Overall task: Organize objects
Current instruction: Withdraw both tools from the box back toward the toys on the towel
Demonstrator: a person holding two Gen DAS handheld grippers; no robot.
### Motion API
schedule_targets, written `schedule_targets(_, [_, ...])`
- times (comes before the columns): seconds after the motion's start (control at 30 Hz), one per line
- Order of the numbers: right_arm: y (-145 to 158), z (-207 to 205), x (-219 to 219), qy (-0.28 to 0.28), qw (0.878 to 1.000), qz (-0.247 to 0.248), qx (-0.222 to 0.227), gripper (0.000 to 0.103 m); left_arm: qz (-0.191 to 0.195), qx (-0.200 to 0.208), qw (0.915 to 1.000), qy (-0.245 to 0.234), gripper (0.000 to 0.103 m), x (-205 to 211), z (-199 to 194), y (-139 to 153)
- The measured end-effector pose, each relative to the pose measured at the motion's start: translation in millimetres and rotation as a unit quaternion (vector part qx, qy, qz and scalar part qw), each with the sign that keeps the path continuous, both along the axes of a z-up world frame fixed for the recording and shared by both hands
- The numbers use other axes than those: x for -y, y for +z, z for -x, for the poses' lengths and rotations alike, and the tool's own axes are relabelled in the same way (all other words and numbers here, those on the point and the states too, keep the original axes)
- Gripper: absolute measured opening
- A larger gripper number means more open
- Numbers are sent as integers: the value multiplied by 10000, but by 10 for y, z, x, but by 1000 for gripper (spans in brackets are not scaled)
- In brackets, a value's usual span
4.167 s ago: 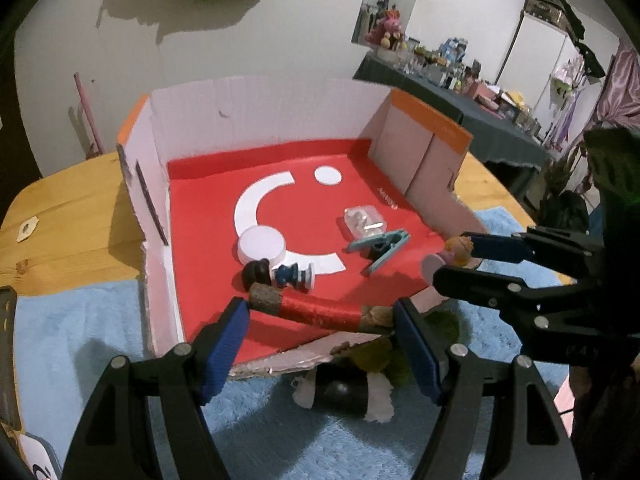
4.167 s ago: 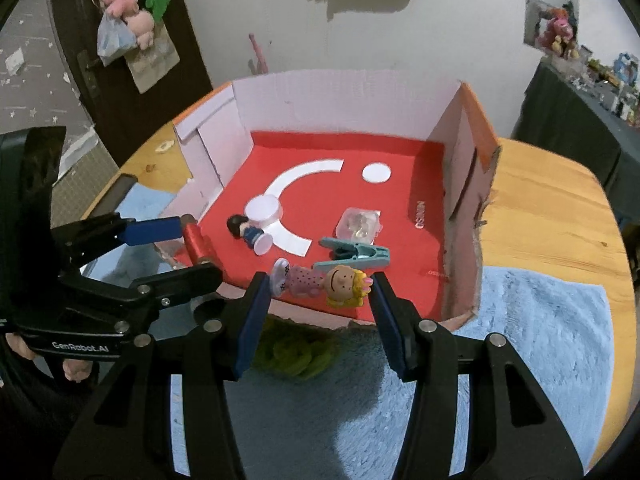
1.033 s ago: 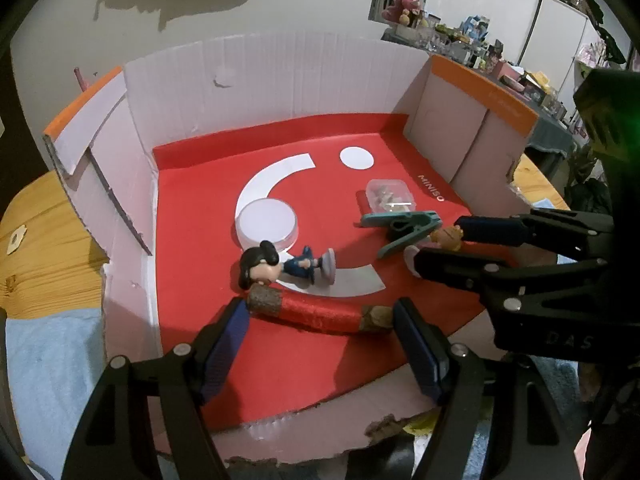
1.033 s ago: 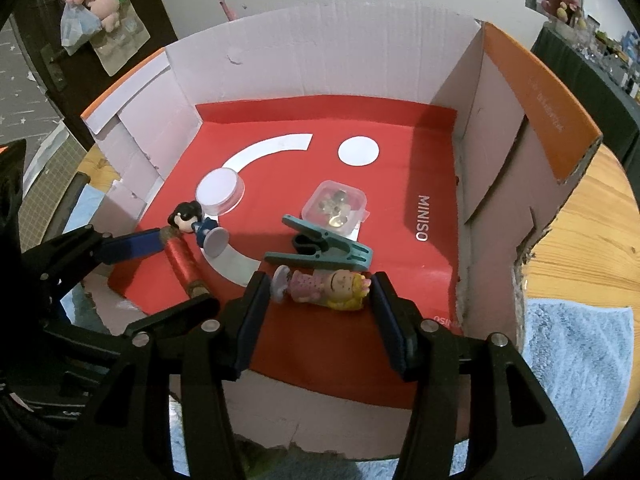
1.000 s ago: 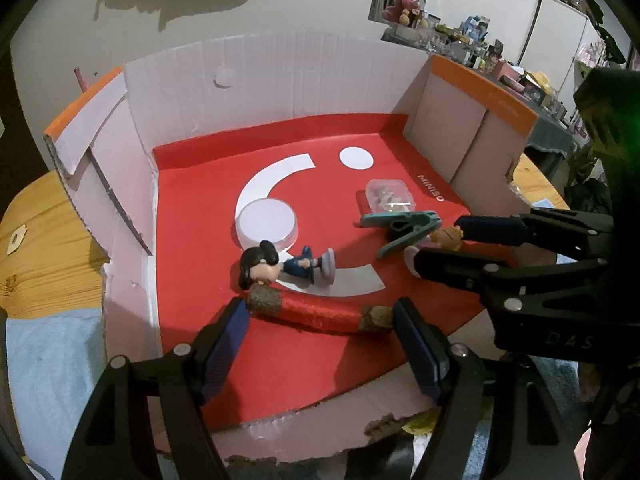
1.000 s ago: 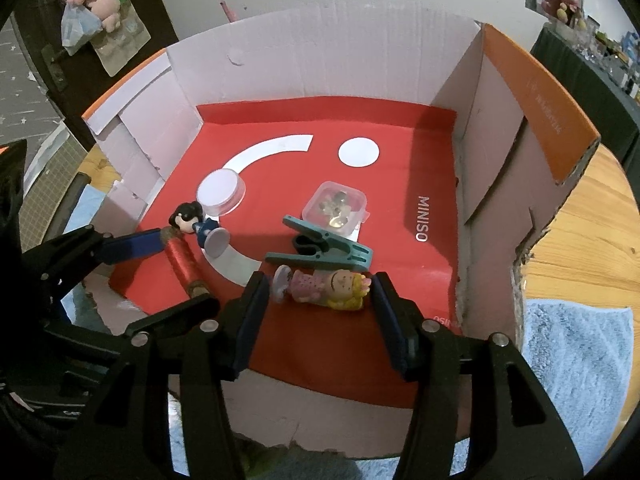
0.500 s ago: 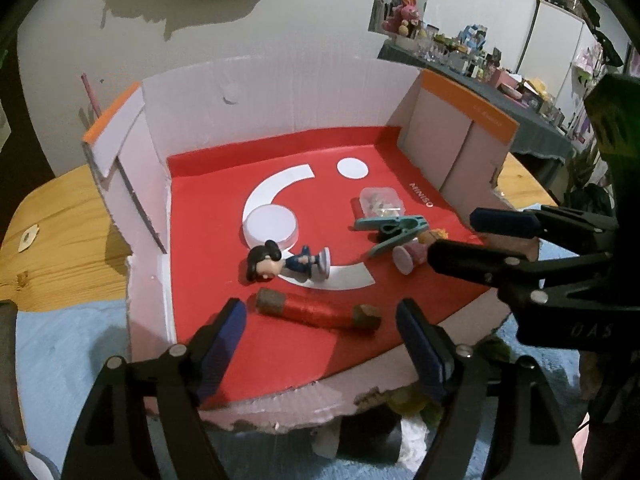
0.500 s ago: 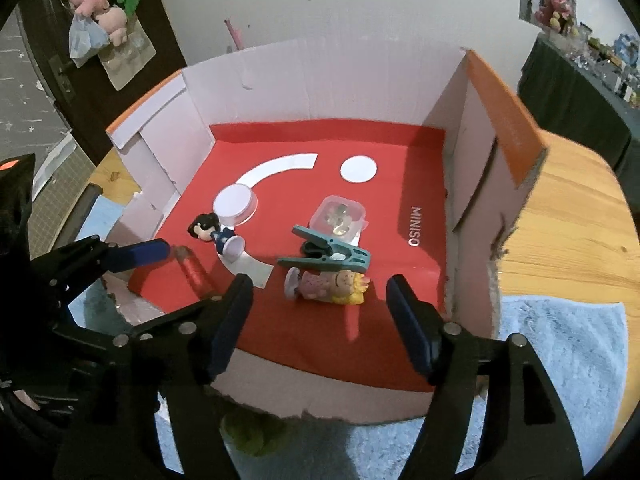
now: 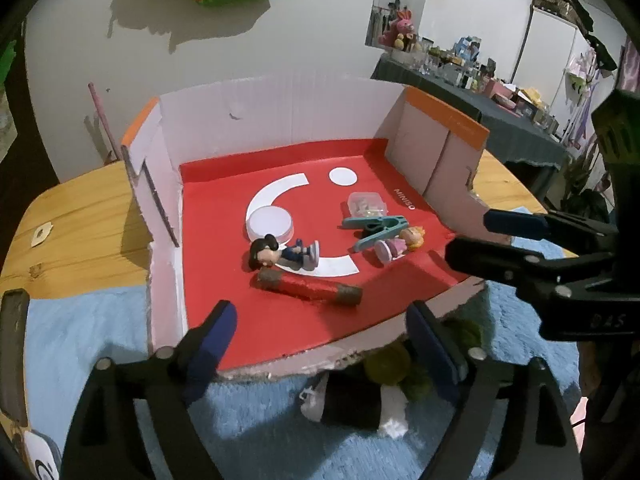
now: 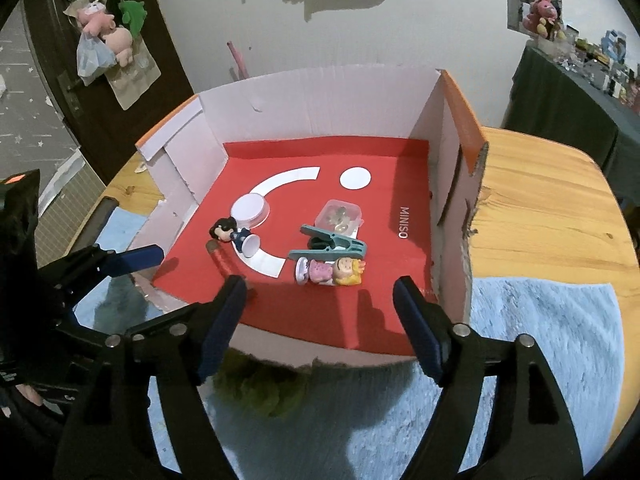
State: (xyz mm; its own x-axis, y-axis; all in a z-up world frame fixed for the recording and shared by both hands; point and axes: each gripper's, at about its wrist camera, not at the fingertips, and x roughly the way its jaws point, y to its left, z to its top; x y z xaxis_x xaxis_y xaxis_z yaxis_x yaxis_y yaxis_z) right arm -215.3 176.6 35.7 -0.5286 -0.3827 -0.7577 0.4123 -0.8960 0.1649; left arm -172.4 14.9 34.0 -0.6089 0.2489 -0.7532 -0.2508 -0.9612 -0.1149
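The red thread spool [image 9: 308, 287] and blonde doll [image 10: 335, 271] lie inside the cardboard box [image 10: 308, 92] on the bench [image 10: 540, 208], likely sorted there. Both the left gripper [image 9: 320, 340] and right gripper [image 10: 320, 320] have just been opening; their fingers stand apart, holding nothing.

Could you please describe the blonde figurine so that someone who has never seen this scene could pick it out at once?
Look inside the open cardboard box with the red floor on the wooden table. Near its front edge, toward the right wall, the blonde figurine lies on its side beside a teal clothespin. Its yellow hair and pink dress set it apart from the dark-haired figurine in blue further left.
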Motion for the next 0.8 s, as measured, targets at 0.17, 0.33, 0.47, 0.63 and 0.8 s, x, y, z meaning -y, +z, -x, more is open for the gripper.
schedule_targets(0.17, [59, -130, -35, -29, 9999, 44, -99, 81, -37, -102, 9999, -28, 92, 7, -104, 57])
schedule_targets(0.33, [124, -236, -86, -77, 9997, 149, -176, 86, -53, -225, 9997, -11, 100, 21, -199, 109])
schedule_targets(0.47, [181, -330, -130, -123, 9993, 242, -257, 96, -95, -285, 9995, -10, 103, 39, -274, 149])
schedule_targets(0.63, [256, -475, -173, -153, 9986, 338, -364, 96, -127, -367, 9992, 7, 103, 54, -366, 189])
schedule_targets(0.8, [318, -606, -192, -175, 9979, 408, -473, 97, -142, -454, 9989, -24, 103, 38, -478, 231])
